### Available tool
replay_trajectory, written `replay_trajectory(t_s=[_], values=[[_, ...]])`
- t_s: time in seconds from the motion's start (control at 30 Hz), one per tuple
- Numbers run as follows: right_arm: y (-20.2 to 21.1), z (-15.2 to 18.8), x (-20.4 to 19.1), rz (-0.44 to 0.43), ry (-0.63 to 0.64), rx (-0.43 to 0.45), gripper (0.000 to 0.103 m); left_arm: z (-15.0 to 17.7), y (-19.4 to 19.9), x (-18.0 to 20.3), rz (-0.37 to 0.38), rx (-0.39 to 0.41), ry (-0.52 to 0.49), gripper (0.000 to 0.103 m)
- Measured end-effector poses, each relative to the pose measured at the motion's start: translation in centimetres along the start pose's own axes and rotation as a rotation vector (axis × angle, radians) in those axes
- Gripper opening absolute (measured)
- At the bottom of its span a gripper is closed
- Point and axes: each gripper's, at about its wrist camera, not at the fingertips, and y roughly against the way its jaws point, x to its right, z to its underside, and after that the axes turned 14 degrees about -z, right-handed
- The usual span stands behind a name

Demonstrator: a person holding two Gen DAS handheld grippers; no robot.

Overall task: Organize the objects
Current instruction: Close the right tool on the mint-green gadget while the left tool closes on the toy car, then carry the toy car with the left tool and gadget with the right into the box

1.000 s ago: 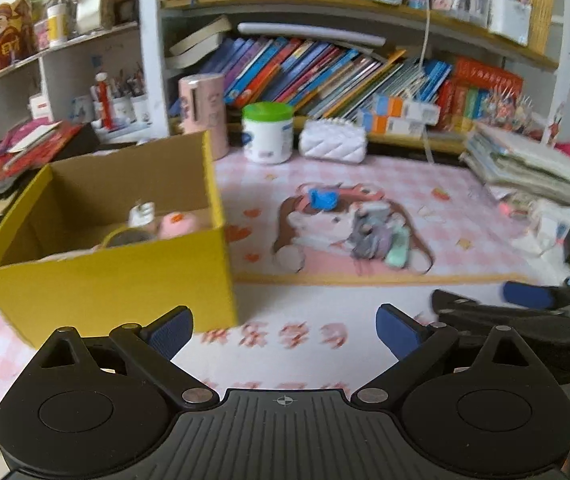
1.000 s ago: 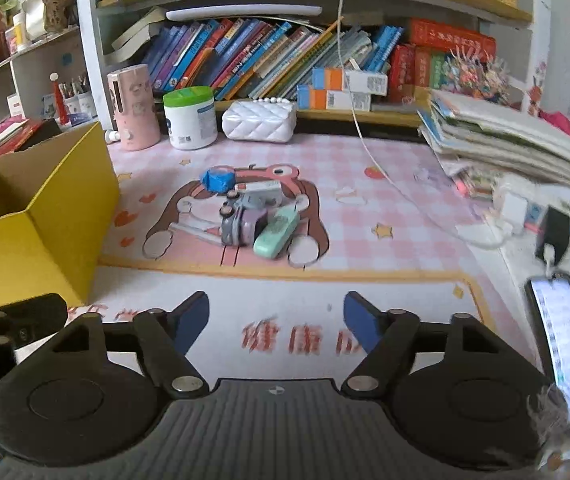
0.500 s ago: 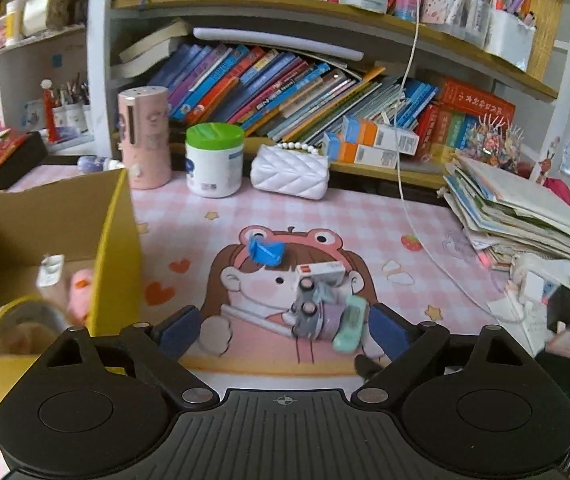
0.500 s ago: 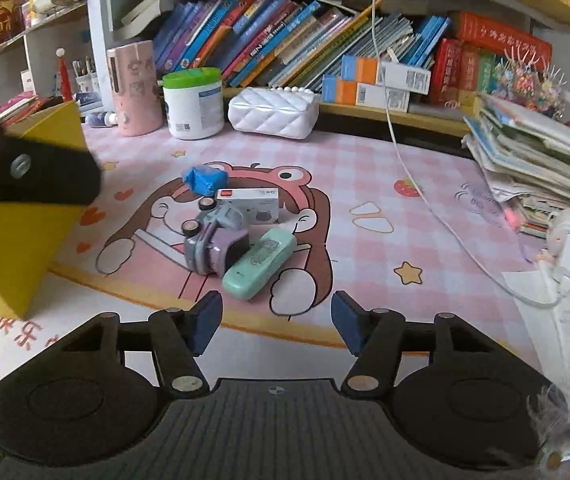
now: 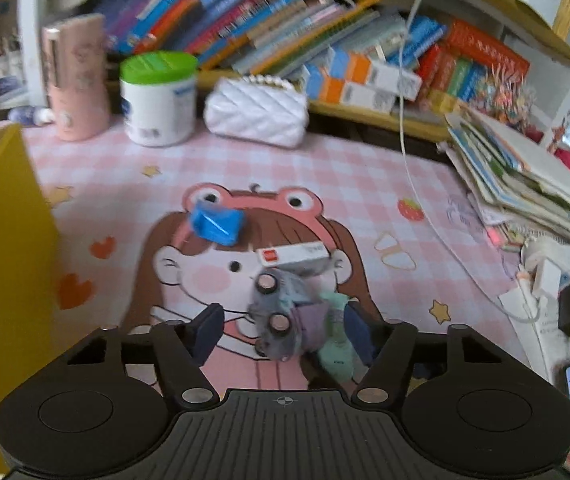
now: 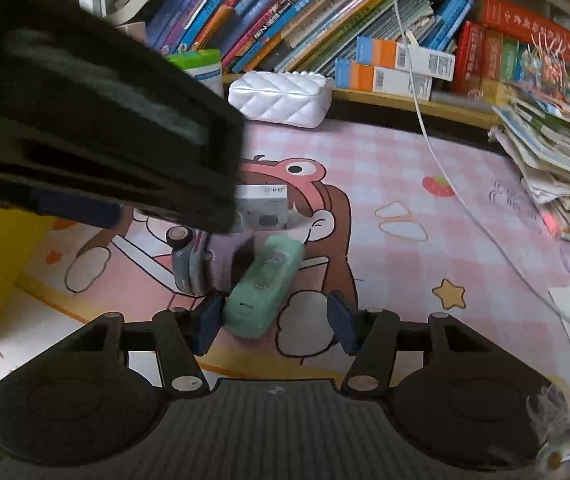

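Bookshelves back your counter [image 5: 365,168] — both tools are closing, pinching nothing yet: left tool [image 5: 281,330] straddles the toy car [image 5: 281,312], right tool [image 6: 273,322] brackets the green case [image 6: 265,284].

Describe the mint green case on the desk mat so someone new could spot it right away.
Find the pink checked mat with the cartoon girl. At her lower right lies a small cluster; the mint green case is its nearest piece, beside the grey toy car. It alone is a smooth rounded green bar.

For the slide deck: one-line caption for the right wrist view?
Right gripper jaws closing around the mint-green case beside the toy car, left gripper crossing overhead.
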Motion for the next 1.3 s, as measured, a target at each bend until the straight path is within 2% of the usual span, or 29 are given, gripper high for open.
replay_trajectory(t_s=[0.07,0.13,0.2,0.4,0.47,0.57,0.63,0.83,1.03,1.23,1.3], values=[[-0.1,0.0,0.2,0.0,0.0,0.01,0.047,-0.1,-0.7,0.4,0.003,0.002,-0.018,0.062],[-0.2,0.0,0.3,0.009,0.01,0.016,0.031,-0.3,-1.3,0.8,-0.001,0.0,-0.027,0.06],[-0.1,0.0,0.5,0.012,0.015,0.02,0.024,-0.3,-2.0,1.1,-0.002,-0.013,-0.034,0.057],[1.6,0.5,1.7,0.093,-0.008,-0.009,0.023,-0.1,-3.3,2.1,-0.023,-0.029,-0.049,0.052],[2.8,0.9,2.2,0.121,-0.038,-0.024,0.023,0.0,-3.5,2.3,-0.031,-0.016,-0.05,0.043],[4.5,1.6,2.5,0.123,-0.068,-0.032,0.023,0.2,-3.1,2.3,-0.014,-0.003,-0.046,0.042],[5.5,1.9,2.1,0.113,-0.065,-0.032,0.023,0.7,-2.0,2.2,-0.006,0.029,-0.048,0.042],[9.2,2.3,0.0,0.093,-0.074,-0.021,0.023,2.8,3.8,0.8,0.084,0.105,-0.058,0.042],[12.3,2.1,-3.0,0.036,-0.134,-0.002,0.023,5.8,9.9,-3.3,0.149,0.123,0.021,0.042],[15.2,1.9,-7.2,-0.056,-0.115,0.019,0.023,9.3,14.7,-9.0,0.139,0.121,0.125,0.042],[15.7,1.9,-8.8,-0.077,-0.106,0.02,0.023,10.1,15.9,-10.4,0.119,0.136,0.127,0.042]])
